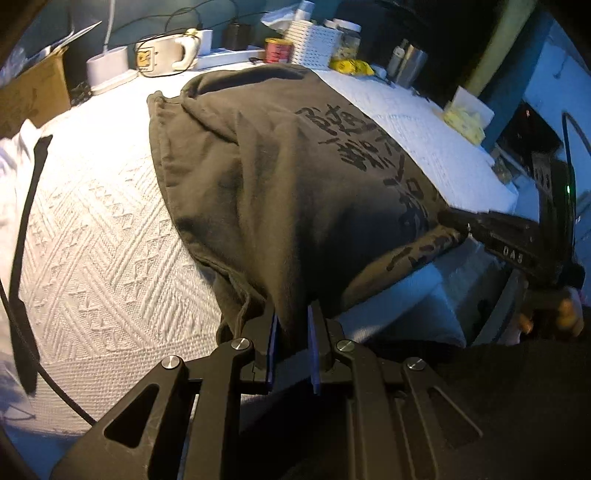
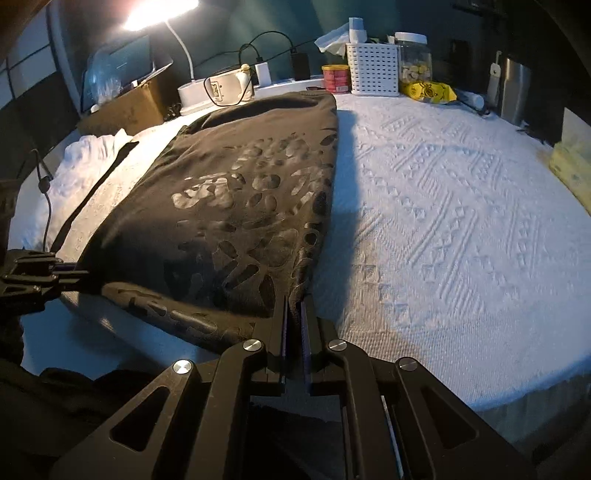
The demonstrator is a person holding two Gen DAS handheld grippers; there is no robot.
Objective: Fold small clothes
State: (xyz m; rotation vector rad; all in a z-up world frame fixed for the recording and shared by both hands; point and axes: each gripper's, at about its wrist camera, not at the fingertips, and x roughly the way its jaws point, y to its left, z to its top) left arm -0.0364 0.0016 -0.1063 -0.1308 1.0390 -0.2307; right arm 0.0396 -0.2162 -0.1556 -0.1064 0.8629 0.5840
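A dark olive t-shirt with black print lies lengthwise on the white textured cloth, its near hem hanging over the table's front edge. My left gripper is shut on the hem's left corner. In the right wrist view the same t-shirt shows its glossy print, and my right gripper is shut on the hem's right corner. Each gripper shows in the other's view: the right one at the shirt's far corner, the left one at the left edge.
Along the back stand a white basket, a red tin, a glass jar, a yellow packet, a metal cup, chargers and a lit lamp. A cardboard box and white garment lie left.
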